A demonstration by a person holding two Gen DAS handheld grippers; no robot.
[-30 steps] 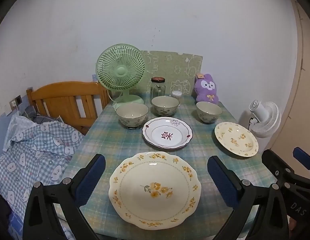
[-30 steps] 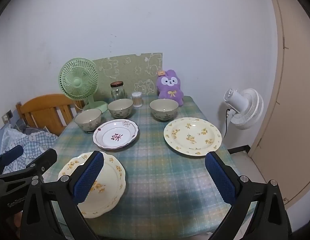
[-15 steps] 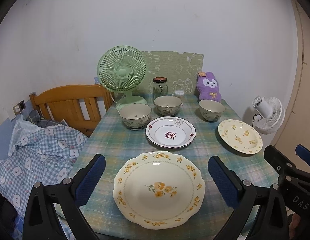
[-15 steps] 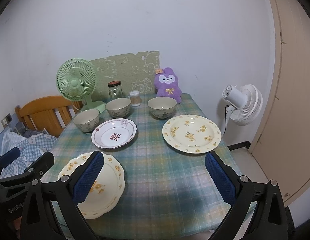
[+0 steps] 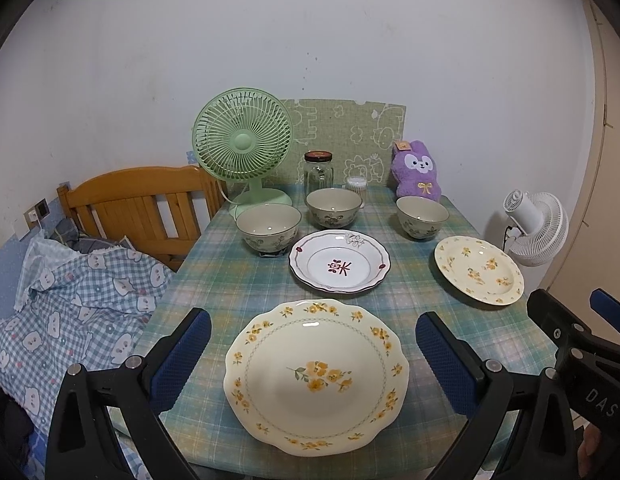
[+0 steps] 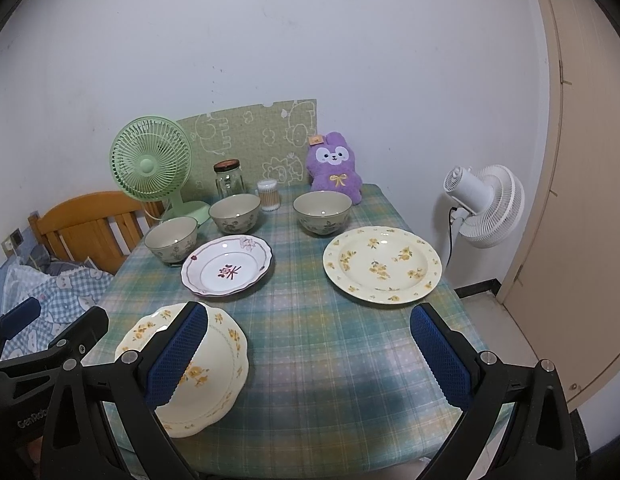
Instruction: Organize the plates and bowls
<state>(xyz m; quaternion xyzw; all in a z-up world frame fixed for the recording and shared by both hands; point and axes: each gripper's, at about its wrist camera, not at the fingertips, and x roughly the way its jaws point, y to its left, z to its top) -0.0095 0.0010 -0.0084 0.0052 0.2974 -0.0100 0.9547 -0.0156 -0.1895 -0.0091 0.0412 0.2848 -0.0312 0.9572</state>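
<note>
a small table draped in green plaid is being framed against a pale wall, with a green fan, a jar and a purple plush lined up at the back. over the last second both cameras are being drawn back a touch, so more tabletop is being shown and nothing is yet being touched. the left gripper is being held wide open and empty, its pads bracketing the scalloped yellow-flower plate at the near edge. the right gripper is likewise being held wide apart, empty, over bare cloth. the red-rimmed plate, the round yellow plate and three bowls are being left unstacked; sorting is judged to be only starting.
</note>
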